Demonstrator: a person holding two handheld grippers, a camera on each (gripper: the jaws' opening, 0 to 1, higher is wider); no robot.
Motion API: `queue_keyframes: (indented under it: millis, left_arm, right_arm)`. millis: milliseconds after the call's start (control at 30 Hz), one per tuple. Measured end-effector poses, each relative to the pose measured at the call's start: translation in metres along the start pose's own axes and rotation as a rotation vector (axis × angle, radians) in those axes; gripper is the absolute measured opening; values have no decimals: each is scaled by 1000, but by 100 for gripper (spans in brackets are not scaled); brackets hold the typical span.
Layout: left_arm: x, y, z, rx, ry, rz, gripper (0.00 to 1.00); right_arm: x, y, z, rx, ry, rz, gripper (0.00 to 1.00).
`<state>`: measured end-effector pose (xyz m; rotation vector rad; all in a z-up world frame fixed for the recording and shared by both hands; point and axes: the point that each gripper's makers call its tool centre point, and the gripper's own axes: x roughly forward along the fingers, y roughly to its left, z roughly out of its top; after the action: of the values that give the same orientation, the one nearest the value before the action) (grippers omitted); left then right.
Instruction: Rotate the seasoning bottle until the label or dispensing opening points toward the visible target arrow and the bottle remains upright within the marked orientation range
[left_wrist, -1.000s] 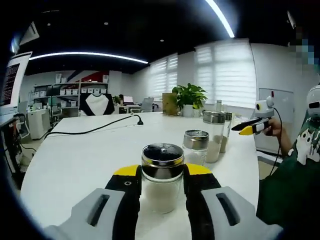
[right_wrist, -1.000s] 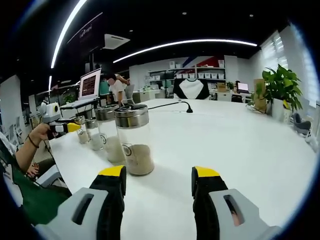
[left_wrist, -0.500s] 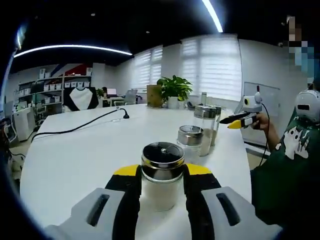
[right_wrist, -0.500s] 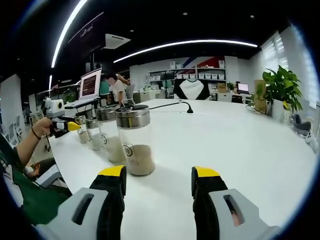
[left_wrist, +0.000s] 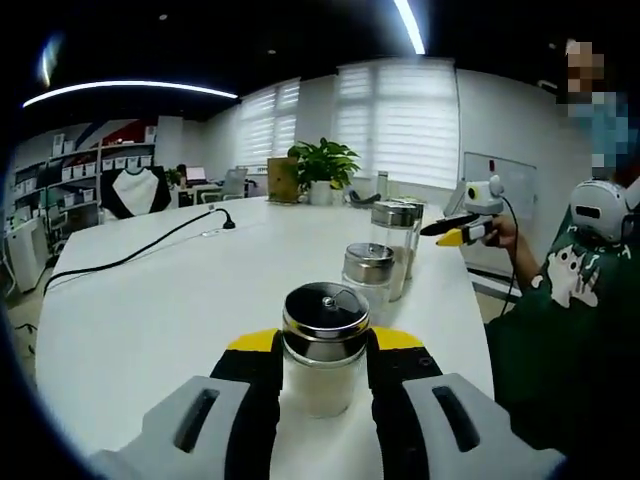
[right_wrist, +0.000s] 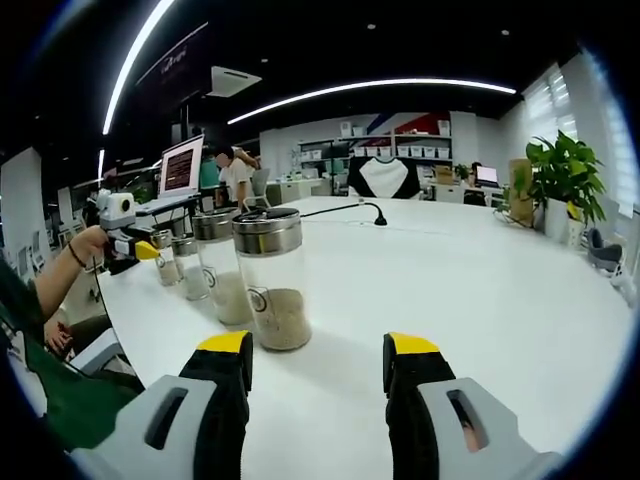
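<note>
A short glass seasoning bottle (left_wrist: 323, 350) with a shiny metal lid and white powder stands upright on the white table (left_wrist: 140, 300). My left gripper (left_wrist: 322, 352) is shut on it, one yellow-tipped jaw pressed against each side. In the right gripper view the same gripper (right_wrist: 148, 253) shows small at the far left, held by a hand. My right gripper (right_wrist: 318, 362) hovers open over the table with nothing between its jaws. It also shows in the left gripper view (left_wrist: 438, 235), held in a hand at the right.
A row of jars runs along the table edge: a short one (left_wrist: 368, 276) and tall ones (left_wrist: 392, 245) behind it. In the right gripper view the nearest tall jar (right_wrist: 270, 278) holds tan powder, another (right_wrist: 221, 266) behind. A black cable (left_wrist: 130, 255) crosses the table. A person in green (left_wrist: 560, 340) sits right.
The left gripper view has swung, so the room has slid leftward while the bottle stays fixed between the jaws. In the right gripper view, the hand with the left gripper has turned slightly.
</note>
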<state>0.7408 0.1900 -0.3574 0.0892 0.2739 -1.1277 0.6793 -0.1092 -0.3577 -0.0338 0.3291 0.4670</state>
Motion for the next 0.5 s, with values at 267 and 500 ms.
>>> queue_keyframes:
  millis: [267, 500]
  left_arm:
    - [0, -1, -1, 31, 22, -57, 34]
    - [0, -2, -2, 41, 42, -89, 34]
  right_arm:
    - [0, -1, -1, 1, 0, -2, 52]
    - [1, 3, -1, 3, 1, 7, 52]
